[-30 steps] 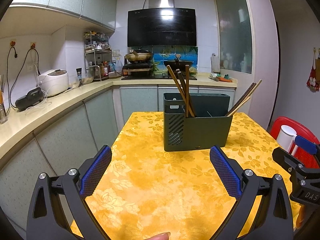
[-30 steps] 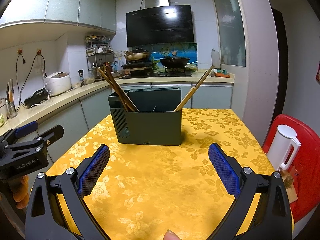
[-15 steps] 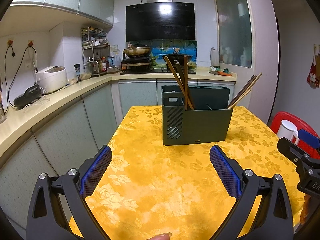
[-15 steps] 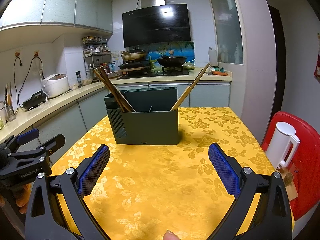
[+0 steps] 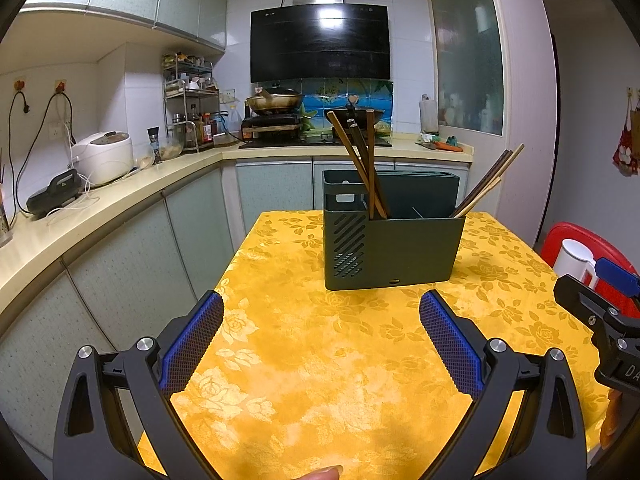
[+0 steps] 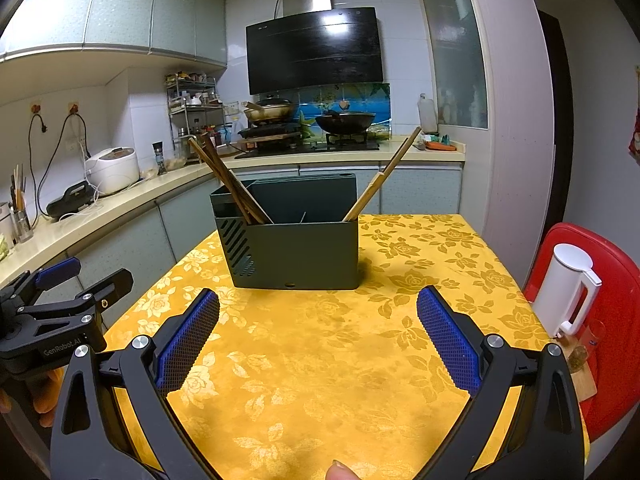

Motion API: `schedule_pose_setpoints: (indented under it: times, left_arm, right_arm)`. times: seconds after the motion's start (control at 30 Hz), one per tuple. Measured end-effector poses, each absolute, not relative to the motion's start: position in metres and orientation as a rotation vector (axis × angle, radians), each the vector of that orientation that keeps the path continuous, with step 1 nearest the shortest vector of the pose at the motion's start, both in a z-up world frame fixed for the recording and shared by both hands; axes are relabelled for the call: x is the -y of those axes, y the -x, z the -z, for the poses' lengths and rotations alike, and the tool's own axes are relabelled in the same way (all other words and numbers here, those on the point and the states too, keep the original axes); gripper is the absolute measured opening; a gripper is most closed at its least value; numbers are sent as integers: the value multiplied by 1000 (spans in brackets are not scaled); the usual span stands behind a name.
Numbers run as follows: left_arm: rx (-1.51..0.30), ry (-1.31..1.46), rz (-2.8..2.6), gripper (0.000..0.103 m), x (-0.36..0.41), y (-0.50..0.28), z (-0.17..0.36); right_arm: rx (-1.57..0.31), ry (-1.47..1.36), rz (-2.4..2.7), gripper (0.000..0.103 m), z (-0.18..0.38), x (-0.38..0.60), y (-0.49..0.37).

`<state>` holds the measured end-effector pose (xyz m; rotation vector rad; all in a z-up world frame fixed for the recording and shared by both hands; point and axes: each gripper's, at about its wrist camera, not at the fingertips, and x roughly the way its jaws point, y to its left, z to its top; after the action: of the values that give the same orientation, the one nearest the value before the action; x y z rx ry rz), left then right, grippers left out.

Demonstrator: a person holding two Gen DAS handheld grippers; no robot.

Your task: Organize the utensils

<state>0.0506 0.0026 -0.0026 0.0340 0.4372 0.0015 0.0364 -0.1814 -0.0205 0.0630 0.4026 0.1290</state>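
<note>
Yellow cloth with a gold rose pattern covers the table (image 5: 320, 360), and near its far middle stands a dark green utensil holder (image 5: 394, 248), a rectangular box with slanted vents on its left end wall. A bundle of dark brown chopsticks (image 5: 362, 164) leans in its left compartment, tips tilted up and to the left; a second bundle of brown and pale chopsticks (image 5: 486, 184) leans out of the right end, tilted to the right. From the right wrist view the same holder (image 6: 296, 252) shows the left bundle (image 6: 228, 182) and a pale chopstick (image 6: 384, 176) at the right end.

The left gripper (image 5: 320, 312) hovers over the near part of the cloth with its jaws spread wide and nothing between its blue-padded fingers (image 5: 192, 344). The right gripper (image 6: 318, 310) is likewise held over the near cloth, jaws wide apart and empty, its blue pads (image 6: 448, 340) well short of the holder. Each gripper's black frame shows at the edge of the other's view, the two side by side. A fingertip (image 6: 340, 472) shows at the bottom edge of the right wrist view.

To the right of the table a white kettle (image 6: 566, 288) stands on a red surface (image 6: 616, 320). Along the left wall runs a counter (image 5: 100, 212) bearing a white rice cooker (image 5: 104, 158), and at the far wall a wok (image 6: 346, 120) sits on the stove under a black range hood (image 5: 320, 42).
</note>
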Motion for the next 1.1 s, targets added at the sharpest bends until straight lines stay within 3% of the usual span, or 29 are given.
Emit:
schedule_pose_setpoints:
  times: [1.1]
  left_arm:
    - [-437,-30,-7,95,-2,-50,6]
  right_arm:
    - [-401,-63,-128,96,20,181,-36]
